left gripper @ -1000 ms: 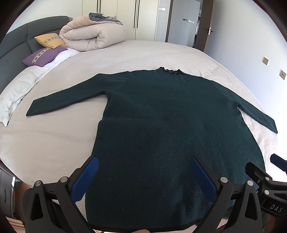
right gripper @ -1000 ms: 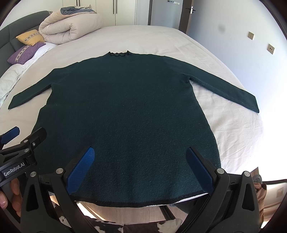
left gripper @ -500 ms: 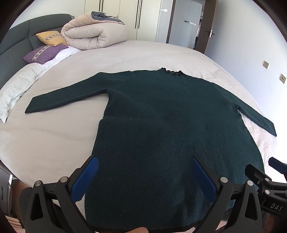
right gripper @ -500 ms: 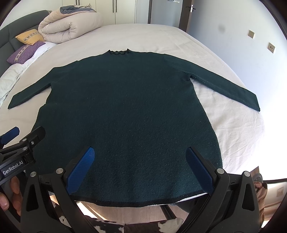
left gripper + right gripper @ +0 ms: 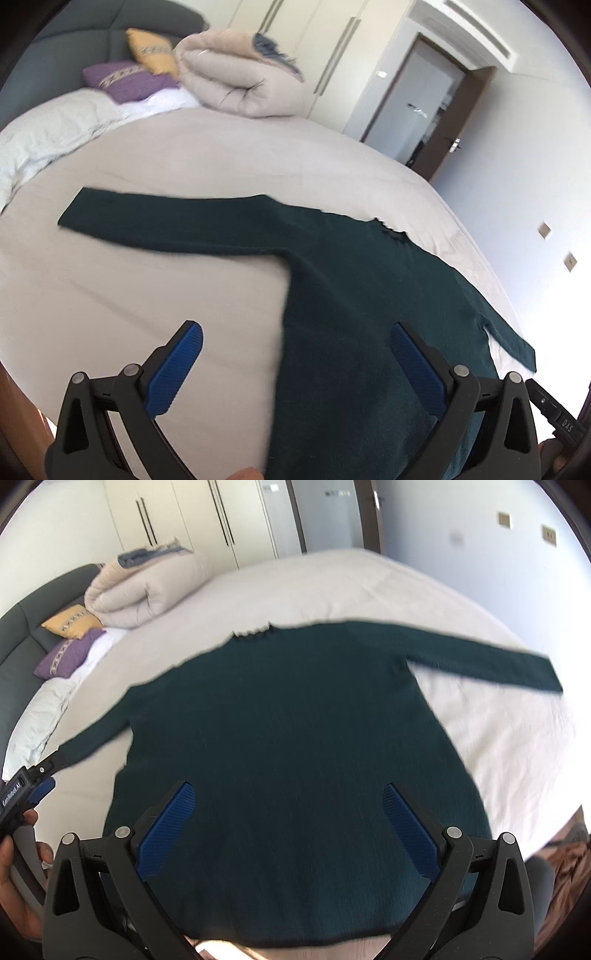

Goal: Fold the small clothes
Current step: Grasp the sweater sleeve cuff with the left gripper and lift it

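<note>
A dark green long-sleeved sweater (image 5: 288, 738) lies flat on the bed, neck away from me and both sleeves spread out. In the left wrist view the sweater (image 5: 362, 302) fills the right half and its left sleeve (image 5: 166, 221) reaches across the sheet. My left gripper (image 5: 297, 350) hovers open above the sweater's left side edge, holding nothing. My right gripper (image 5: 288, 808) is open over the lower body of the sweater, near the hem. The left gripper's body (image 5: 22, 794) and a hand show at the left edge of the right wrist view.
The bed (image 5: 129, 302) has a pale sheet with bare room left of the sweater. A rolled duvet (image 5: 240, 85), a purple pillow (image 5: 125, 79) and a yellow pillow (image 5: 151, 53) sit by the grey headboard. Wardrobes and a door stand behind.
Both views have swung and blurred. The left gripper has moved left and turned, so the sweater's side edge now runs between its fingers. The right gripper has tilted. The sweater has not moved.
</note>
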### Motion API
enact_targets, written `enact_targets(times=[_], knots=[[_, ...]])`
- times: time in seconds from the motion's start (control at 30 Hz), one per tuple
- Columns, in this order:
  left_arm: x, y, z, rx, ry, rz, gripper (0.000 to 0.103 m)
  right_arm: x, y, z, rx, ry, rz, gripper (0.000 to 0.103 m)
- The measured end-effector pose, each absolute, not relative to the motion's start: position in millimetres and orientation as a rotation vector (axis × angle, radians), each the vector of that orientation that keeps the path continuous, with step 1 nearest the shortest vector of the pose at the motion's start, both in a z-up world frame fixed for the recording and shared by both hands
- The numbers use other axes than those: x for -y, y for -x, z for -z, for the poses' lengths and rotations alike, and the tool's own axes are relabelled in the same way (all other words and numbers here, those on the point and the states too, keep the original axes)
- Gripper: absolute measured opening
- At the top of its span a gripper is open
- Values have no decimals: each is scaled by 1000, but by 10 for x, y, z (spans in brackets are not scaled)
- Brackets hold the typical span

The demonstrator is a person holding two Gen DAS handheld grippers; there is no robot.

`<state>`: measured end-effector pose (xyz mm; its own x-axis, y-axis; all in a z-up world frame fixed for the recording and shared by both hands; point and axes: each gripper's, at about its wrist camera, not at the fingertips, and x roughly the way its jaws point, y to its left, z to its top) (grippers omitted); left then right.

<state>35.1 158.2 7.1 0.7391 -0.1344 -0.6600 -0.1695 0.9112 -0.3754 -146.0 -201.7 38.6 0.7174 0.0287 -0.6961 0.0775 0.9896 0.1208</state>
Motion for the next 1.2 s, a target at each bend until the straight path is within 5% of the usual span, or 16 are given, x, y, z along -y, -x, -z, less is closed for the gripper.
enact_targets(times=[0.43, 0.73, 1.03, 1.13, 1.2], knots=[[-3872, -489, 714, -512, 1221, -266, 103, 1382, 931, -510, -802, -31, -61, 103], [-4316, -827, 1193, -449, 1396, -265, 80, 1156, 612, -231, -894, -38, -81, 103], [-4508, -1011, 1289, -403, 1496, -326, 77, 1086, 415, -49, -930, -62, -86, 103], [-4500, -1022, 1294, -411, 1486, -343, 60, 1131, 365, 12, -944, -97, -86, 103], [-4518, -1078, 1347, -437, 1490, -361, 25, 1172, 353, 31, -944, -105, -85, 103]])
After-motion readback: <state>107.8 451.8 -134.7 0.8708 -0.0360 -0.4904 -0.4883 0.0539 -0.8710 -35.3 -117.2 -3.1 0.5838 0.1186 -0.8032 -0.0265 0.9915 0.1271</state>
